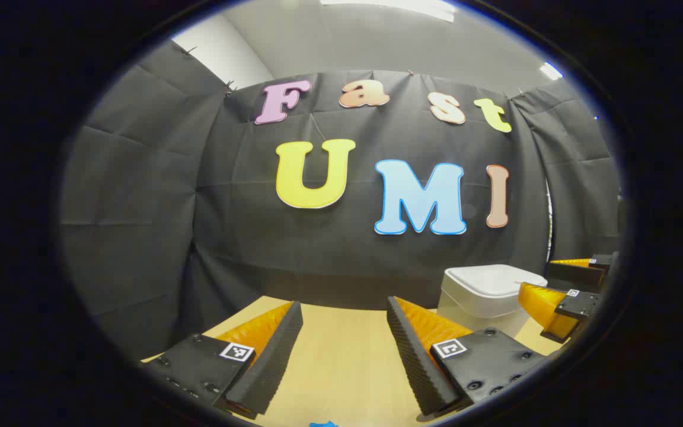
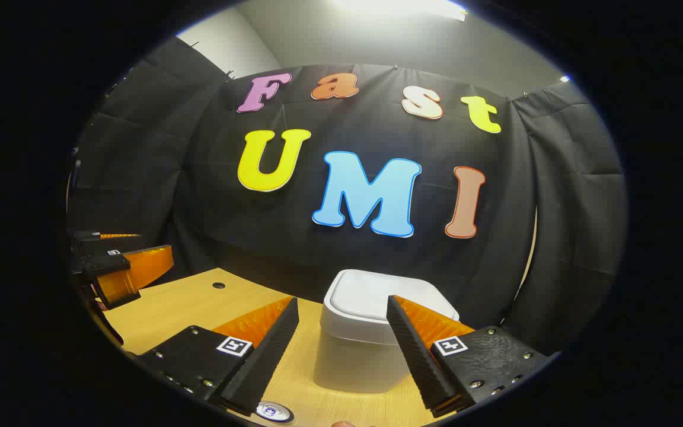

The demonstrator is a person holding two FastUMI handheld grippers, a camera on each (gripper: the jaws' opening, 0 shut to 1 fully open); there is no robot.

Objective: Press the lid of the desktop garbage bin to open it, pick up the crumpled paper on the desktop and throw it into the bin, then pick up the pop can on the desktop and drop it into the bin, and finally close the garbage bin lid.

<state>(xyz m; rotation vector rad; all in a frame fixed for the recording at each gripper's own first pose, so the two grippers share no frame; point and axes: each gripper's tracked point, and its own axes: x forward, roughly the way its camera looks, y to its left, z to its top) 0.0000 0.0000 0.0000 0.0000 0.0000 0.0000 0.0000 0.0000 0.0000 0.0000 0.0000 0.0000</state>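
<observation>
Both views low over the pale wooden desktop (image 1: 341, 356), facing the black cloth wall (image 2: 377, 279). Right gripper view close behind the white plastic bin (image 2: 365, 332); left gripper view farther left.

In the right gripper view, a round silver-and-blue object (image 2: 274, 411) is cut off at the bottom edge and cannot be identified. The white plastic garbage bin (image 2: 365, 356) is partly hidden behind a finger. In the left gripper view, a small blue scrap (image 1: 324, 424) is cropped.
</observation>
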